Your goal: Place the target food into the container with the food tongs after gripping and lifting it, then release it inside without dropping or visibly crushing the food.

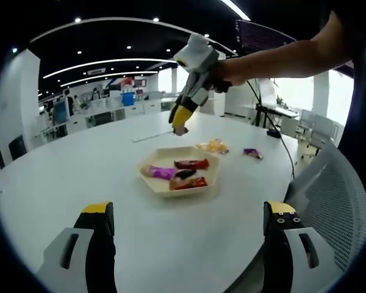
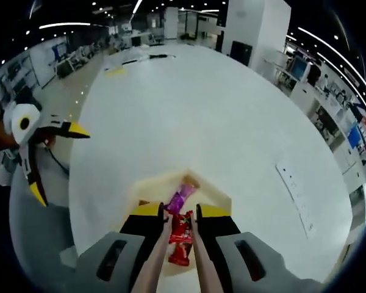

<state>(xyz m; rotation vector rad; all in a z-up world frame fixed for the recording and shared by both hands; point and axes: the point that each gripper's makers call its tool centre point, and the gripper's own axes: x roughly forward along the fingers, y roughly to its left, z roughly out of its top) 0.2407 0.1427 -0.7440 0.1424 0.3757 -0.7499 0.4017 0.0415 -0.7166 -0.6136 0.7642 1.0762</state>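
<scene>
A cream hexagonal tray (image 1: 151,183) on the round white table (image 1: 79,165) holds a purple packet (image 1: 161,173), two red packets (image 1: 192,163) and a dark one. An orange packet (image 1: 215,146) and a small purple packet (image 1: 253,152) lie beyond the tray. My right gripper (image 1: 180,122), in a person's hand, hangs above the tray's far side. In its own view my right gripper (image 2: 180,210) is shut on the food tongs (image 2: 154,265), whose arms frame a red packet (image 2: 180,235); whether they grip it I cannot tell. My left gripper (image 1: 189,210) stands open, low at the near edge.
A grey mesh chair (image 1: 329,195) stands at the table's right edge. A white strip (image 2: 296,195) lies on the table beyond the tray. My left gripper (image 2: 58,162) shows at the table's rim in the right gripper view. Office desks line the background.
</scene>
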